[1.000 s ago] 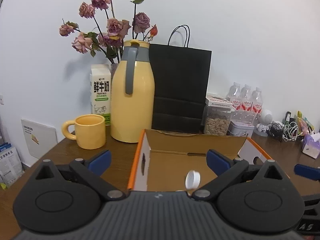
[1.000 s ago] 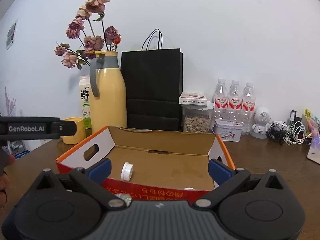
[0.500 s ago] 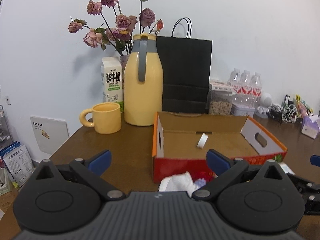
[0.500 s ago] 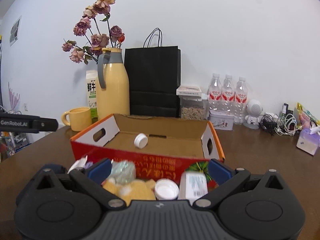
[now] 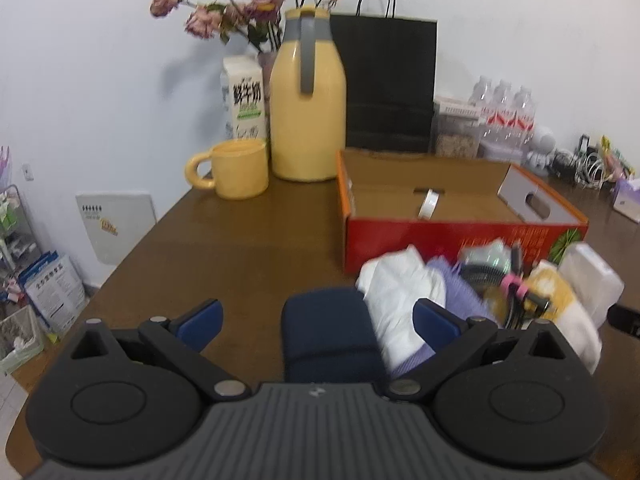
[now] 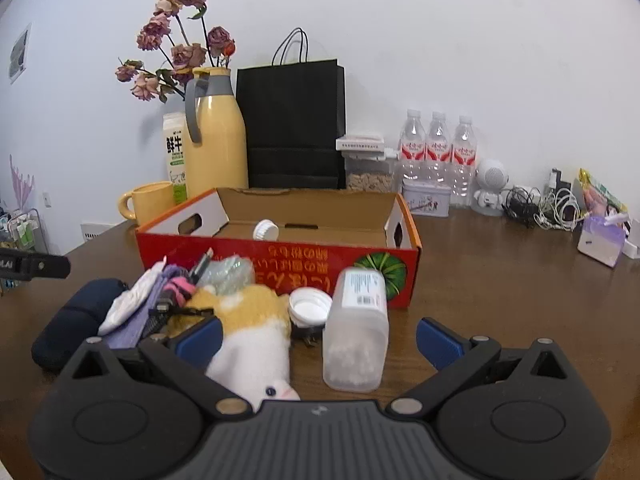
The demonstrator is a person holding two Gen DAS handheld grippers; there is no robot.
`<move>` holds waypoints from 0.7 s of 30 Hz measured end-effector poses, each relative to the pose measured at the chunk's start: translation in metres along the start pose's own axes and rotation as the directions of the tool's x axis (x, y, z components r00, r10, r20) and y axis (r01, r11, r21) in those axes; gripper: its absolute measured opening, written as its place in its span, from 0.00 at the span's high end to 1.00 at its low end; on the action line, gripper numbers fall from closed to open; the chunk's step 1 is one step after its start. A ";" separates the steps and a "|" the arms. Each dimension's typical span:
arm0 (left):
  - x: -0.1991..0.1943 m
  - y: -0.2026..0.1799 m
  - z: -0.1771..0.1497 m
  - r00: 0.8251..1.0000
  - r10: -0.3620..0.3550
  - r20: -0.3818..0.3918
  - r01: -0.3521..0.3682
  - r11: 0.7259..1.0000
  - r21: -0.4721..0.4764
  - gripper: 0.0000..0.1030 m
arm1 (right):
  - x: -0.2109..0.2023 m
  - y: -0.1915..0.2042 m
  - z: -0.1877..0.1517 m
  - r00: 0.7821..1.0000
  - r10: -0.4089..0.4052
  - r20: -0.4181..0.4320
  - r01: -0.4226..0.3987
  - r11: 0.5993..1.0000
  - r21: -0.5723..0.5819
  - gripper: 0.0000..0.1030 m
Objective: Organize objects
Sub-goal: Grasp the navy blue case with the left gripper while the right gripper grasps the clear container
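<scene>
**Both claws spread over the pile, box waiting behind**

The brown wooden tabletop (image 6: 500, 264) carries everything. On it sits the open red-and-orange cardboard box (image 6: 280, 256), nearly empty: only 1 small white ribbed plastic cap (image 6: 265, 230) lies on its floor. Loading looks barely begun.

Just in front of the box's red wall lies the pile to be sorted. The dark navy soft pouch (image 5: 330, 334) is the biggest piece and sits at the pile's left end, directly between the fingers of the left claw (image 5: 318, 320), which is spread wide and holds nothing. The yellow-and-white plush toy (image 6: 250, 336) lies against the left finger of the right claw (image 6: 318, 338), also spread wide and empty. The clear plastic rectangular container with a white printed label (image 6: 356, 336) stands between that claw's fingers, nearer the middle, touching neither.

Smaller things crowd the rest: a crumpled white cloth (image 5: 400, 288), a lilac knitted fabric piece (image 5: 460, 292), a round white jar lid (image 6: 310, 306), and a black cable with a pink band (image 6: 176, 300) draped across the top.

The likely step is a first grasp. The pouch is soft, so the left claw should close across its middle and lift straight, since the white cloth touches its side. The container looks slick; centre it before squeezing, low on the body. The cable could snag on neighbours.
</scene>
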State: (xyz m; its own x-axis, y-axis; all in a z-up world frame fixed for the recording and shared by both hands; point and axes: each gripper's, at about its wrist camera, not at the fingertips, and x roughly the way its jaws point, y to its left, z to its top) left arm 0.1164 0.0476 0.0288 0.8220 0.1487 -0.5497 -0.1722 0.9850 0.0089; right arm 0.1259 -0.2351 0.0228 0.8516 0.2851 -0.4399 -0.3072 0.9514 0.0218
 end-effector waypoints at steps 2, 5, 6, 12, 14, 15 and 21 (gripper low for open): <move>0.003 0.004 -0.004 1.000 0.005 -0.026 -0.005 1.000 -0.007 0.00 | -0.001 -0.002 -0.003 1.000 0.001 -0.005 -0.001 1.000 0.002 0.00; 0.013 0.006 -0.008 0.997 0.009 -0.081 -0.011 1.000 -0.025 0.00 | -0.001 -0.003 -0.006 1.000 0.002 -0.011 -0.002 1.000 0.005 0.00; 0.017 0.006 -0.009 0.995 0.004 -0.102 -0.007 0.999 -0.034 0.00 | -0.001 -0.004 -0.007 1.000 0.002 -0.013 -0.002 1.000 0.006 0.00; 0.037 -0.001 -0.013 0.987 -0.016 -0.161 0.009 0.999 -0.042 0.00 | 0.002 -0.008 -0.010 1.000 -0.008 -0.024 0.008 1.000 0.009 0.00; 0.043 -0.002 -0.014 0.984 -0.013 -0.178 0.005 0.999 -0.042 0.00 | 0.004 -0.011 -0.011 0.999 -0.015 -0.029 0.015 1.000 0.009 0.00; 0.047 -0.002 -0.015 0.982 -0.012 -0.188 0.003 0.999 -0.046 0.00 | 0.006 -0.013 -0.012 0.999 -0.019 -0.032 0.019 1.000 0.008 0.00; 0.056 0.002 -0.023 0.976 -0.004 -0.216 -0.008 0.999 -0.054 0.00 | 0.019 -0.024 -0.015 0.996 -0.063 -0.056 0.064 0.998 0.018 0.00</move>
State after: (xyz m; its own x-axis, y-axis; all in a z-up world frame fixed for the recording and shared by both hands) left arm 0.1497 0.0563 -0.0212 0.6864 0.1223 -0.7168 -0.2074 0.9777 -0.0318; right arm 0.1430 -0.2539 0.0006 0.8439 0.2180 -0.4903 -0.2445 0.9696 0.0104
